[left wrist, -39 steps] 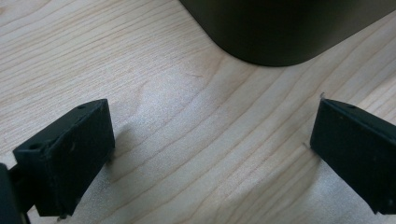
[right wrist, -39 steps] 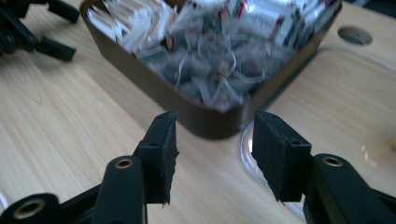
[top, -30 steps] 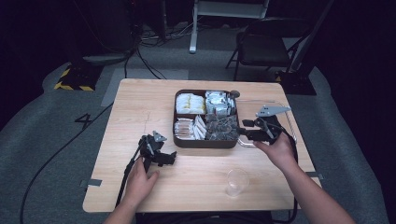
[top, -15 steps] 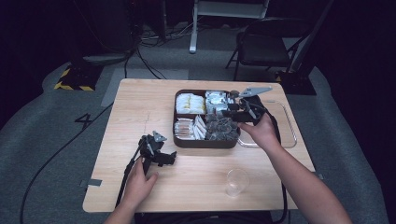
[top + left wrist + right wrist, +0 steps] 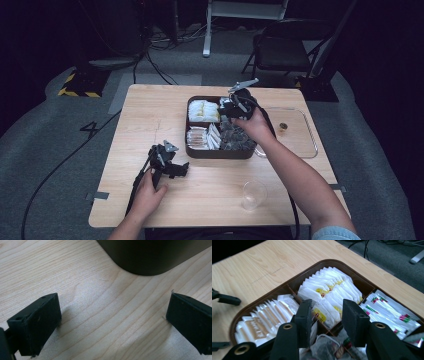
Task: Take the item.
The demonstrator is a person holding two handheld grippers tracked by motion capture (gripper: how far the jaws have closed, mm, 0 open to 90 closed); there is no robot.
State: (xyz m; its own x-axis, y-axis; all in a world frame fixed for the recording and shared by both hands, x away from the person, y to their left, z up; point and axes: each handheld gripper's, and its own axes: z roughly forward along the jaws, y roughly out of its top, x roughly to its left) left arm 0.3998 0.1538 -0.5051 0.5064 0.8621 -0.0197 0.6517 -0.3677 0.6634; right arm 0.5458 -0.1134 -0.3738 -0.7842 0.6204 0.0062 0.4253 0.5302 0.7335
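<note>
Your right gripper, jaws part-spread over tight-packed sachets, may snag several; left gripper rests wide open.

The tabletop is pale wood with visible grain and a smooth, matt finish. The divided box looks like dark brown plastic, smooth with a faint sheen. Its sachets look like white paper. The left gripper has matt black jaws with a finely textured face. The cup near the tabletop's front edge and the tray at its right edge are clear plastic.
</note>
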